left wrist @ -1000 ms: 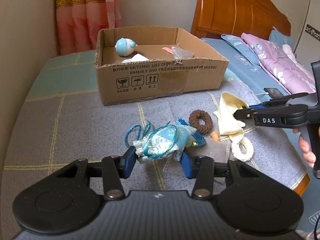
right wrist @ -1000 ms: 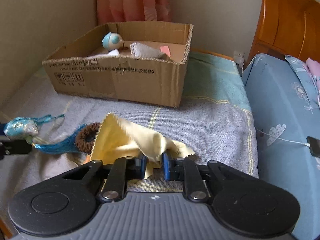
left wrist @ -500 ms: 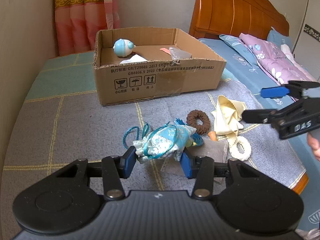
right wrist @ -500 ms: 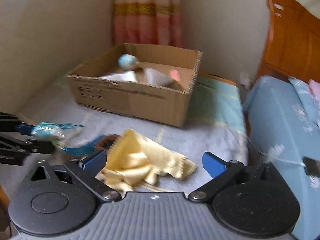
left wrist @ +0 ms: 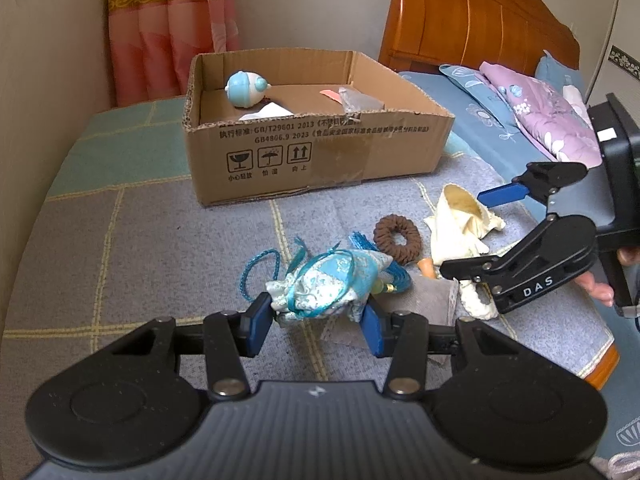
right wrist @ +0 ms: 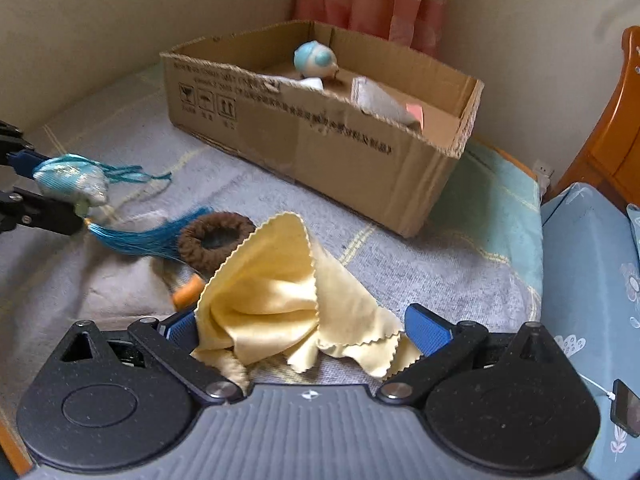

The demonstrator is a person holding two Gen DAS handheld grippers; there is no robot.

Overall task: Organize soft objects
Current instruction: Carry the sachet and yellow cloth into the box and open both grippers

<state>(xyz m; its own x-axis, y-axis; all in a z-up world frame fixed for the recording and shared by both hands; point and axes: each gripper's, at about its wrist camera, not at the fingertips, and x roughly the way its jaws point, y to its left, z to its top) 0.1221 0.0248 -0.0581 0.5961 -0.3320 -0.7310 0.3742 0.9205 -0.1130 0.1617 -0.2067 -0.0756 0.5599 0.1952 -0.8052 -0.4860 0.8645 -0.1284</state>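
Note:
My left gripper (left wrist: 316,316) is shut on a light blue satin pouch (left wrist: 332,280) with a blue cord and tassel, held just above the grey blanket. From the right wrist view the same pouch (right wrist: 72,180) sits at the far left. My right gripper (right wrist: 304,328) stands wide open around a crumpled yellow cloth (right wrist: 276,280), which rests on the blanket between its blue pads. In the left wrist view that gripper (left wrist: 476,232) hangs over the yellow cloth (left wrist: 460,220). A brown scrunchie (left wrist: 398,236) lies beside the cloth.
An open cardboard box (left wrist: 320,152) stands behind, holding a blue-and-white toy (left wrist: 244,88) and some cloths. A grey cloth (left wrist: 416,300), a white scrunchie (left wrist: 476,304) and a small orange piece (right wrist: 186,292) lie nearby. The blanket's edge and a blue bed (right wrist: 592,280) are to the right.
My right gripper went from shut on the yellow cloth to wide open and rolled; the cloth now lies loose between its fingers. The left gripper and pouch stayed put.

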